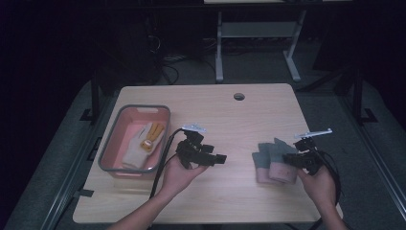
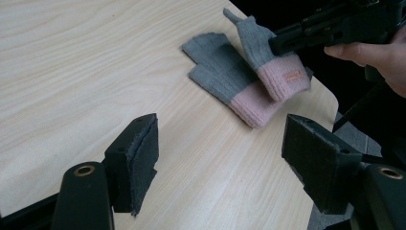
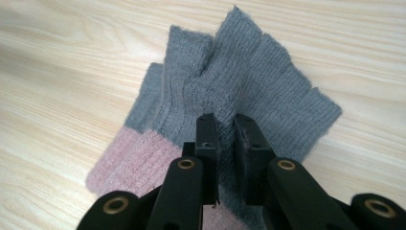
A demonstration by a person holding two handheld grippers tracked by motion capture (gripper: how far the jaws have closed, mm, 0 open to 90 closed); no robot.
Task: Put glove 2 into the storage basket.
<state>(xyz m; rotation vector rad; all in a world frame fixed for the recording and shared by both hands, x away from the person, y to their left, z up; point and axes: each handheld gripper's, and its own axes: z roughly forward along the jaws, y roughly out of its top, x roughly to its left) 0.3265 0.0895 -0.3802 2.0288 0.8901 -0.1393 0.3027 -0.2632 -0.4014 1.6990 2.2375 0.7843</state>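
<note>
Two grey fingerless gloves with pink cuffs lie overlapped on the right of the wooden table [image 1: 230, 120]. My right gripper [image 1: 287, 159] [image 3: 225, 122] is shut on the grey knit of the upper glove [image 2: 261, 48] [image 3: 273, 86], pinching up a fold of it just above its pink cuff. The lower glove [image 2: 225, 72] [image 3: 139, 158] lies flat beneath, its cuff toward the front edge. Held mid-table by the person's left hand, my left gripper [image 1: 221, 158] [image 2: 221, 129] points toward the gloves, open, with bare tabletop between its pads.
A grey-rimmed pink basket [image 1: 143, 109] stands at the table's left and holds a white and yellow glove [image 1: 143, 141]. A round cable hole [image 1: 239, 96] sits near the far edge. The table's right edge runs close behind the gloves.
</note>
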